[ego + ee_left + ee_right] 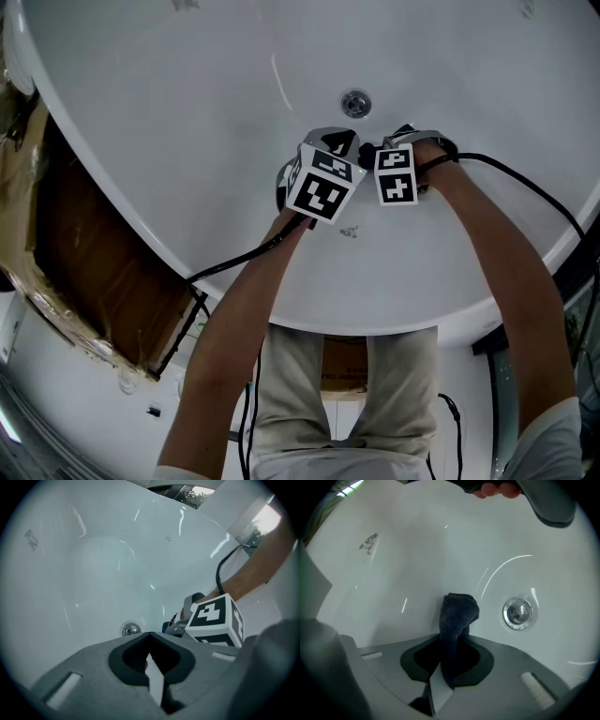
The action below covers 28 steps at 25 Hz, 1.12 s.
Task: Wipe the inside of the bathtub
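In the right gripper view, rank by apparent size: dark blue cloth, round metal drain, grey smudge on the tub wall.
Largest: dark blue cloth, though nearest the camera.
Then round metal drain.
Smallest: grey smudge.

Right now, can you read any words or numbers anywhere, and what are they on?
No text can be read here.
Left cube and right cube: only black and white squares, no letters.
Grey mark on the bathtub wall: too blurred to read.
Drain: too small to tell.
Dark cloth: no label showing.
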Available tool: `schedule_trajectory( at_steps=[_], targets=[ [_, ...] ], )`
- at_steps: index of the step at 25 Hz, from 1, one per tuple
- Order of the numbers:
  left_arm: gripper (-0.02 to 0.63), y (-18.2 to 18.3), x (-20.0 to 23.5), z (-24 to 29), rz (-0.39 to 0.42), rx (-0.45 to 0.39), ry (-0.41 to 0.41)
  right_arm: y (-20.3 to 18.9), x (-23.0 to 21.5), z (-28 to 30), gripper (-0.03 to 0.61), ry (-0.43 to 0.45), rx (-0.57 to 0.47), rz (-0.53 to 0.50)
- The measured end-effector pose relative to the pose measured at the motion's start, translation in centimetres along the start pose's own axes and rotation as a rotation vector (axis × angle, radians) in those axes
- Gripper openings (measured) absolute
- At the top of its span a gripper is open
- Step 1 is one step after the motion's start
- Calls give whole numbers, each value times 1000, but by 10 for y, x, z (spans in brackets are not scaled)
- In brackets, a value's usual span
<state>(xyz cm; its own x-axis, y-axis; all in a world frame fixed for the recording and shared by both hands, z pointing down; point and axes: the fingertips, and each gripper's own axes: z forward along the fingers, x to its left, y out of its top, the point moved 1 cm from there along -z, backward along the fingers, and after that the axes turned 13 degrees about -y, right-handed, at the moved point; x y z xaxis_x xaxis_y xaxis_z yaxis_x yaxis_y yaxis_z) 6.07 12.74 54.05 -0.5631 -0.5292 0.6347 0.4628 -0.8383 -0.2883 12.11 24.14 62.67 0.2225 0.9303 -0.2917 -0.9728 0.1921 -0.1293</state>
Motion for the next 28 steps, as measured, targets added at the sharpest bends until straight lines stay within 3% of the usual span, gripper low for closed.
schedule_trajectory(
  at_steps=[14,28],
  targets=[
    [-2,11,-18,-19,34,-16,-1,12,30,-33,55,39,-21,15],
    [-2,-4,-53,-35,22,20,-9,22,63,-70,55,60,-36,33]
  ],
)
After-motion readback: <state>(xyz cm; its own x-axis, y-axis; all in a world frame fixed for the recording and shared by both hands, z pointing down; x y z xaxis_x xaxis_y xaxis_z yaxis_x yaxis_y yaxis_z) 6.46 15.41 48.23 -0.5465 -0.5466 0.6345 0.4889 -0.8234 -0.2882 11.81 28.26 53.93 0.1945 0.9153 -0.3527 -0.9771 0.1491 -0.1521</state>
